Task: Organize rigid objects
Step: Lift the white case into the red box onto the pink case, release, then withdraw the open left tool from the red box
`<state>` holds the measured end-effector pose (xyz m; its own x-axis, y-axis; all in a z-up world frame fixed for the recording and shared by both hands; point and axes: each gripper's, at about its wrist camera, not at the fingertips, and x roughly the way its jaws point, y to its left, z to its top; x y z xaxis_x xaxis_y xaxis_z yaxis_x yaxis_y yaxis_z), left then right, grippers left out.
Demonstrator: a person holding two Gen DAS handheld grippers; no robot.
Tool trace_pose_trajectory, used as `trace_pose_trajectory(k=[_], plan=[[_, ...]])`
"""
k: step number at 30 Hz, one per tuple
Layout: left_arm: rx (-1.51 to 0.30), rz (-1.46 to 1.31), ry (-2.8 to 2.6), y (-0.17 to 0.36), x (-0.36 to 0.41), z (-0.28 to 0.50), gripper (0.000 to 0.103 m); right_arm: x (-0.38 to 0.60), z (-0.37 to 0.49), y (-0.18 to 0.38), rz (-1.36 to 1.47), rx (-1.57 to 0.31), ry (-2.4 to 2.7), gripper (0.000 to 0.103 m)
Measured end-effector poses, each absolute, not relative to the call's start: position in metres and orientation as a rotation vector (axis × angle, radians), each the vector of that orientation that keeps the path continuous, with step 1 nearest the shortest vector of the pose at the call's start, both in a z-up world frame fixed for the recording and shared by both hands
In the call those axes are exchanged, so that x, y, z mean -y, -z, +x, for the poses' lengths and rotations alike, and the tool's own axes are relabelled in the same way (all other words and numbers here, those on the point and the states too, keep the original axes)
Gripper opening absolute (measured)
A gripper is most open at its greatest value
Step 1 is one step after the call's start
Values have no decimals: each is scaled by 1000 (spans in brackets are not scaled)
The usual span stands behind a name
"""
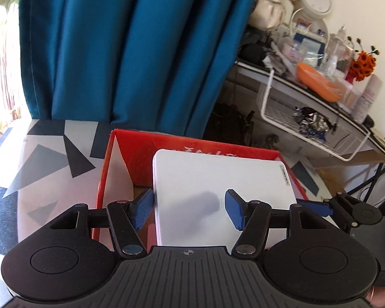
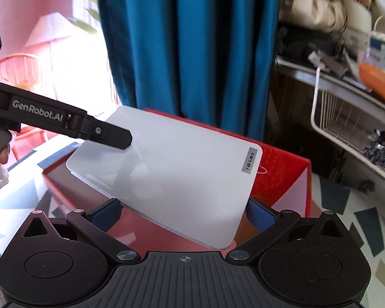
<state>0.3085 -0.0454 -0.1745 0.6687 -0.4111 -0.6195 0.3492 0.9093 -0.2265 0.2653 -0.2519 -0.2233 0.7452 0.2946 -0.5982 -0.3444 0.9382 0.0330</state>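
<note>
At the bottom of the right wrist view, our right gripper (image 2: 183,211) has its blue pads closed on the two side edges of the flat white case (image 2: 166,177). The case sits tilted in the centre of the frame, above the open red box (image 2: 282,169).

In the left wrist view our left gripper (image 1: 188,209) shows one pad touching the case's left edge and the other pad lying over its top face. We cannot tell whether this is a real grip or only a steadying contact.

The risk, as we judge it, is the smooth, thin case slipping out of an edge pinch. If the two hands move unevenly, it could twist free and land askew across the box rim (image 1: 192,141).

Further off, at the right of both frames, the white wire basket (image 2: 346,120) and the cluttered shelf (image 1: 308,77) stand well apart. A wide swing could still catch them. The teal curtain (image 1: 141,51) hangs behind the box.
</note>
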Motion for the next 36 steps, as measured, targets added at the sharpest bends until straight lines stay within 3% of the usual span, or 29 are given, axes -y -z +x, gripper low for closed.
trace_pose_trajectory(k=[13, 16, 27, 30, 35, 36], plan=[[-833, -88, 427, 208, 55, 359, 63, 250, 324, 250, -16, -851, -267, 99], [-822, -90, 443, 210, 55, 360, 63, 247, 324, 250, -15, -864, -269, 91], [-739, -32, 437, 194, 51, 334, 63, 255, 304, 241, -25, -802, -226, 98], [-699, -1, 448, 186, 46, 316, 66, 261, 289, 234, -1, -747, -227, 103], [-609, 80, 453, 175, 36, 273, 99, 269, 261, 223, 29, -671, -210, 103], [-596, 93, 447, 174, 34, 264, 100, 270, 254, 221, 38, -656, -204, 103]])
